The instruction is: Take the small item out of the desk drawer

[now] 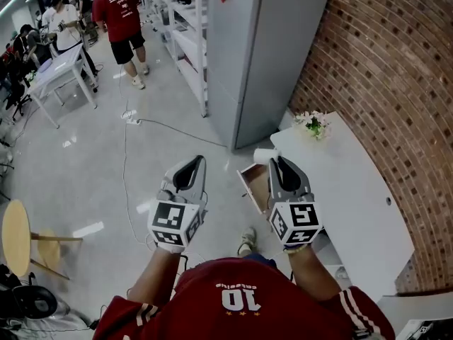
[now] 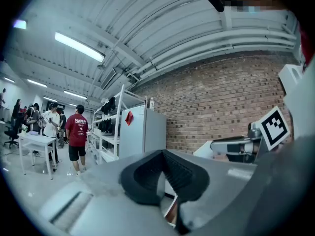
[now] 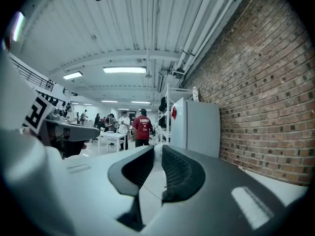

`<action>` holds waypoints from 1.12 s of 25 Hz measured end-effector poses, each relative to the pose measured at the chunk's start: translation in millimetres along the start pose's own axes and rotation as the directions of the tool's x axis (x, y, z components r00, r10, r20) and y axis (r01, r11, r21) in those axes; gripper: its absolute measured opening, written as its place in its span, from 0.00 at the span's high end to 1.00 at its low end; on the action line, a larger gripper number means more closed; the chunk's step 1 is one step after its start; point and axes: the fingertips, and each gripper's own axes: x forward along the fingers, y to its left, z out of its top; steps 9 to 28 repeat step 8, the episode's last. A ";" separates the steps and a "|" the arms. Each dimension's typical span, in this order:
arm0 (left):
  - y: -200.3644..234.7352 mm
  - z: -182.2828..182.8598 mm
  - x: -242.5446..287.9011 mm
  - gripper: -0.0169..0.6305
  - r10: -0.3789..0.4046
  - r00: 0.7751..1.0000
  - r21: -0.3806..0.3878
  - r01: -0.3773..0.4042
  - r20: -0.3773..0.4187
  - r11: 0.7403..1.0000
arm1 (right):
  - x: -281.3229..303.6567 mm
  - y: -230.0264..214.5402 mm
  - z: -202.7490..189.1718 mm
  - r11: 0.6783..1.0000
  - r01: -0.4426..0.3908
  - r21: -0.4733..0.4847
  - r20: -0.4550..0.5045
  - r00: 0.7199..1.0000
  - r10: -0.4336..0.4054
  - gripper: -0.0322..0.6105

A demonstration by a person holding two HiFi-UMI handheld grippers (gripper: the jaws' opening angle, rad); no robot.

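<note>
A workshop with a pale glossy floor (image 1: 99, 176) and a brick wall (image 1: 382, 62) down its right side. Nearest the camera, a person in a red shirt (image 1: 241, 299) holds one set of tongs in each hand, both level and pointing away.

The left tongs (image 1: 199, 159) are closed tip to tip with nothing between them. They hang over bare floor, to the left of the drawer (image 1: 253, 184). The right tongs (image 1: 275, 160) are clamped on the small white item (image 1: 263, 156), which looks like a short roll. It shows over the far end of the open drawer, just beside the near-left corner of the white surface (image 1: 354, 197).

The drawer is brown inside and stands pulled out from the surface's left edge. What else lies in it cannot be made out. A shoe (image 1: 246, 241) shows on the floor below it.

A small bunch of flowers (image 1: 312, 124) stands at the surface's far end. Beyond it a tall grey cabinet (image 1: 265, 55) stands beside the brick wall, with white shelving (image 1: 185, 41) behind. A cable (image 1: 126, 168) trails over the floor to a power strip (image 1: 132, 119), and a round wooden table (image 1: 15, 236) sits at the left. Farthest off, several people (image 1: 122, 13) gather near a white table (image 1: 60, 73).
</note>
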 end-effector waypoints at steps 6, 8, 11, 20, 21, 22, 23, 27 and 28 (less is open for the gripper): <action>-2.2 0.5 -3.8 0.97 0.004 1.000 0.007 -0.004 0.006 1.000 | -3.2 7.2 6.5 1.000 -0.024 -0.013 0.014 1.000 0.024 0.87; -2.9 -2.5 -5.3 0.97 0.007 1.000 0.015 -0.007 0.006 1.000 | -4.7 8.7 6.1 0.999 -0.033 -0.012 0.017 0.999 0.033 0.87; -2.9 -2.5 -5.3 0.97 0.007 1.000 0.015 -0.007 0.006 1.000 | -4.7 8.7 6.1 0.999 -0.033 -0.012 0.017 0.999 0.033 0.87; -2.9 -2.5 -5.3 0.97 0.007 1.000 0.015 -0.007 0.006 1.000 | -4.7 8.7 6.1 0.999 -0.033 -0.012 0.017 0.999 0.033 0.87; -2.9 -2.5 -5.3 0.97 0.007 1.000 0.015 -0.007 0.006 1.000 | -4.7 8.7 6.1 0.999 -0.033 -0.012 0.017 0.999 0.033 0.87; -2.9 -2.5 -5.3 0.97 0.007 1.000 0.015 -0.007 0.006 1.000 | -4.7 8.7 6.1 0.999 -0.033 -0.012 0.017 0.999 0.033 0.87; -2.9 -2.5 -5.3 0.97 0.007 1.000 0.015 -0.007 0.006 1.000 | -4.7 8.7 6.1 0.999 -0.033 -0.012 0.017 0.999 0.033 0.87; -2.9 -2.5 -5.3 0.97 0.007 1.000 0.015 -0.007 0.006 1.000 | -4.7 8.7 6.1 0.999 -0.033 -0.012 0.017 0.999 0.033 0.87; -2.9 -2.5 -5.3 0.97 0.007 1.000 0.015 -0.007 0.006 1.000 | -4.7 8.7 6.1 0.999 -0.033 -0.012 0.017 0.999 0.033 0.87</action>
